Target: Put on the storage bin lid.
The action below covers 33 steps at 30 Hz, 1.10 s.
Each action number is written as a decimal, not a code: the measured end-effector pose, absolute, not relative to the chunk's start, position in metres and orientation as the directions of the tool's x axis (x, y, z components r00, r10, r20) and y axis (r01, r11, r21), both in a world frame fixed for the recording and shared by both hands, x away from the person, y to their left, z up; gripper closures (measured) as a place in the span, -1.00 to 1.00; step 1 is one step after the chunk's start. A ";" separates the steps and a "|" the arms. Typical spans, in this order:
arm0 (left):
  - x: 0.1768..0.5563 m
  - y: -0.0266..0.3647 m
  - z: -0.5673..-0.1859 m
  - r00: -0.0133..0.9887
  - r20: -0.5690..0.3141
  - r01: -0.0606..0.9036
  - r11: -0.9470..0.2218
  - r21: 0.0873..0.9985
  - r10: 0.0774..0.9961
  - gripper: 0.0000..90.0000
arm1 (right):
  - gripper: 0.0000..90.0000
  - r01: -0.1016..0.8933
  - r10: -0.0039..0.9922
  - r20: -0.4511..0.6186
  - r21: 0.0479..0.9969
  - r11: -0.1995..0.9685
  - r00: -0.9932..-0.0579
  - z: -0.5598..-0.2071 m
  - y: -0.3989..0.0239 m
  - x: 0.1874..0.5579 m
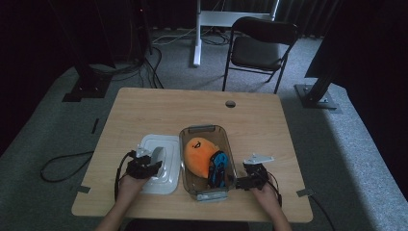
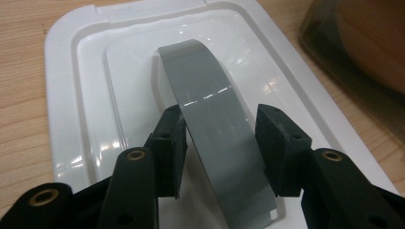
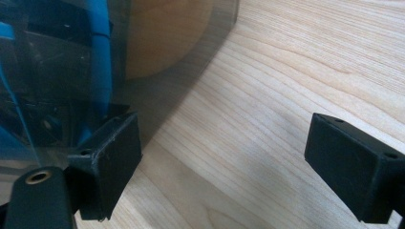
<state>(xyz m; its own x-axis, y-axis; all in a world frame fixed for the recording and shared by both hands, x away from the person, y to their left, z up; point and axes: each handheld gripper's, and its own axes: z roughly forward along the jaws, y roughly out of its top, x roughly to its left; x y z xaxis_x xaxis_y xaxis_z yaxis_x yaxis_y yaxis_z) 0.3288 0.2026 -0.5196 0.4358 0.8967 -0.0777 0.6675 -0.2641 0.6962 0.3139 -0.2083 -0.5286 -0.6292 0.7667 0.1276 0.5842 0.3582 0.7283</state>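
Note:
A white lid with a grey strap handle lies flat on the wooden table, left of a clear plastic bin. The bin holds an orange plush toy and a blue and black object. My left gripper is low over the lid, its jaws closely straddling the handle; a thin gap shows at the right jaw. My left gripper is open. My right gripper is wide open beside the bin's near right corner. In the right gripper view, one jaw stands against the bin wall.
Bare wooden table lies between and beyond the right jaws. The table has a cable hole at the back. A black folding chair and stands sit on the carpet behind.

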 end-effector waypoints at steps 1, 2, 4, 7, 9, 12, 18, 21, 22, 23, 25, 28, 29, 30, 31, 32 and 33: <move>0.329 0.203 -0.520 0.427 -0.079 0.667 -0.254 0.700 0.901 0.27 | -0.74 0.585 0.767 0.128 0.727 0.359 -0.629 -0.529 -0.208 0.314; 0.329 0.205 -0.520 0.420 -0.084 0.668 -0.245 0.703 0.904 0.30 | -0.74 0.587 0.766 0.129 0.726 0.360 -0.629 -0.529 -0.208 0.314; 0.329 0.207 -0.520 0.408 -0.085 0.665 -0.232 0.710 0.909 0.38 | -0.74 0.587 0.767 0.129 0.726 0.360 -0.629 -0.529 -0.208 0.314; 0.328 0.210 -0.518 0.398 -0.082 0.655 -0.221 0.722 0.914 0.48 | -0.74 0.588 0.766 0.130 0.725 0.360 -0.629 -0.529 -0.208 0.314; 0.327 0.210 -0.517 0.396 -0.078 0.650 -0.219 0.728 0.915 0.49 | -0.74 0.589 0.766 0.130 0.723 0.362 -0.630 -0.529 -0.208 0.314; 0.326 0.215 -0.513 0.379 -0.057 0.636 -0.215 0.741 0.923 0.50 | -0.74 0.588 0.765 0.131 0.724 0.361 -0.631 -0.529 -0.208 0.314; 0.325 0.225 -0.507 0.366 -0.059 0.631 -0.201 0.749 0.929 0.50 | -0.74 0.585 0.765 0.128 0.726 0.361 -0.631 -0.529 -0.208 0.314; 0.324 0.233 -0.500 0.357 -0.058 0.619 -0.190 0.762 0.932 0.50 | -0.74 0.582 0.765 0.126 0.730 0.360 -0.632 -0.529 -0.208 0.313; 0.323 0.236 -0.497 0.354 -0.057 0.615 -0.186 0.766 0.933 0.50 | -0.74 0.581 0.765 0.126 0.730 0.360 -0.632 -0.529 -0.208 0.313; 0.322 0.238 -0.494 0.351 -0.058 0.612 -0.182 0.770 0.935 0.50 | -0.74 0.580 0.764 0.127 0.731 0.359 -0.632 -0.529 -0.208 0.312; 0.320 0.243 -0.488 0.350 -0.058 0.604 -0.178 0.777 0.935 0.50 | -0.74 0.581 0.762 0.130 0.731 0.358 -0.634 -0.530 -0.207 0.312; 0.316 0.249 -0.479 0.350 -0.064 0.591 -0.167 0.789 0.935 0.50 | -0.74 0.579 0.758 0.128 0.730 0.364 -0.639 -0.530 -0.204 0.312; 0.315 0.250 -0.476 0.350 -0.065 0.586 -0.164 0.794 0.935 0.50 | -0.74 0.577 0.758 0.125 0.730 0.367 -0.640 -0.530 -0.203 0.312; 0.314 0.252 -0.473 0.353 -0.064 0.580 -0.165 0.798 0.934 0.50 | -0.74 0.575 0.756 0.124 0.730 0.369 -0.642 -0.530 -0.202 0.312; 0.312 0.253 -0.470 0.353 -0.066 0.574 -0.160 0.803 0.933 0.50 | -0.74 0.574 0.755 0.123 0.730 0.372 -0.645 -0.530 -0.200 0.311; 0.311 0.255 -0.467 0.354 -0.067 0.569 -0.158 0.807 0.933 0.50 | -0.74 0.573 0.752 0.123 0.729 0.375 -0.648 -0.530 -0.199 0.311; 0.310 0.255 -0.464 0.354 -0.068 0.565 -0.155 0.811 0.933 0.50 | -0.74 0.573 0.751 0.122 0.728 0.376 -0.649 -0.530 -0.198 0.311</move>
<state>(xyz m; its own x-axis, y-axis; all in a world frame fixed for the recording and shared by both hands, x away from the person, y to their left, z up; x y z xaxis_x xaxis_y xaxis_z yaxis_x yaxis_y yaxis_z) 0.3105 0.2555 -0.4645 0.3536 0.9329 -0.0680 0.5647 -0.1550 0.8106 0.3114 -0.1979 -0.5301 -0.6487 0.7512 0.1217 0.5726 0.3764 0.7283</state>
